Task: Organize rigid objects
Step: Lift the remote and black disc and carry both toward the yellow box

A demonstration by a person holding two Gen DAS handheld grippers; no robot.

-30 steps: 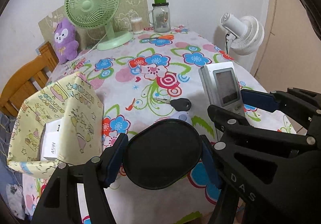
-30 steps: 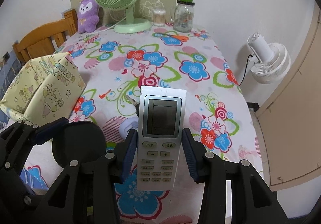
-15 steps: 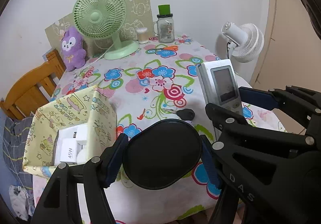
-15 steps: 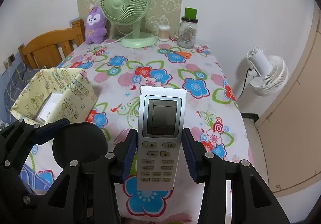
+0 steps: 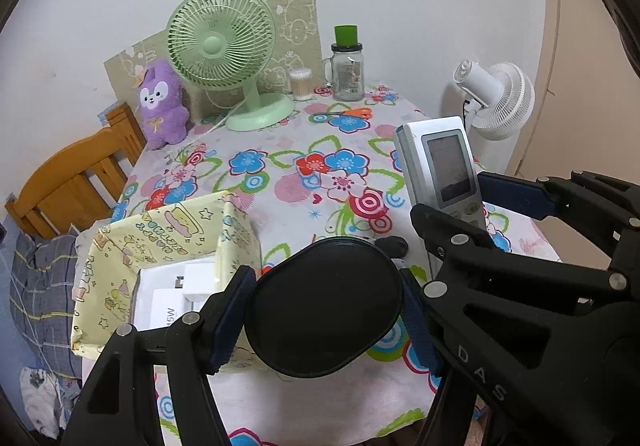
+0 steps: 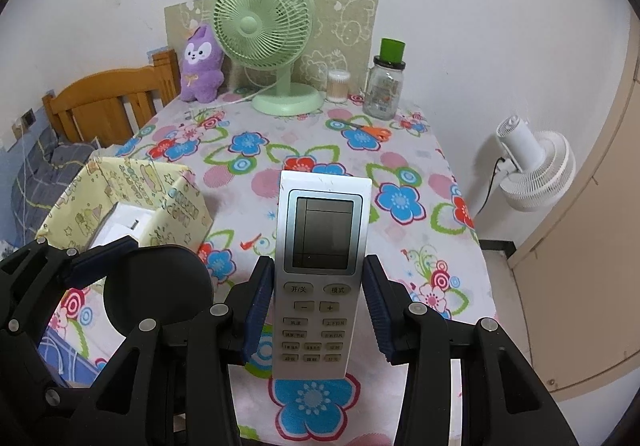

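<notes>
My left gripper (image 5: 324,306) is shut on a flat black oval object (image 5: 322,306), held above the near edge of the flowered table (image 5: 280,150). The same black oval (image 6: 156,286) shows at the lower left of the right wrist view. My right gripper (image 6: 318,310) is shut on a white air-conditioner remote (image 6: 320,266), which stands upright with its screen facing the camera; the remote (image 5: 440,166) also appears at the right of the left wrist view. A yellow patterned box (image 5: 160,246) sits open at the table's left, with white items (image 5: 168,298) inside. A black car key (image 5: 394,244) lies partly hidden behind the oval.
At the back of the table stand a green desk fan (image 5: 224,46), a purple plush toy (image 5: 162,106), a cotton swab jar (image 5: 301,84) and a glass jar with a green lid (image 5: 348,70). Orange scissors (image 6: 370,131) lie near them. A wooden chair (image 5: 72,182) is left, a white fan (image 5: 500,98) right.
Both grippers have risen with their objects still held. The table now looks lower and farther, and the inside of the yellow box has come into view.
</notes>
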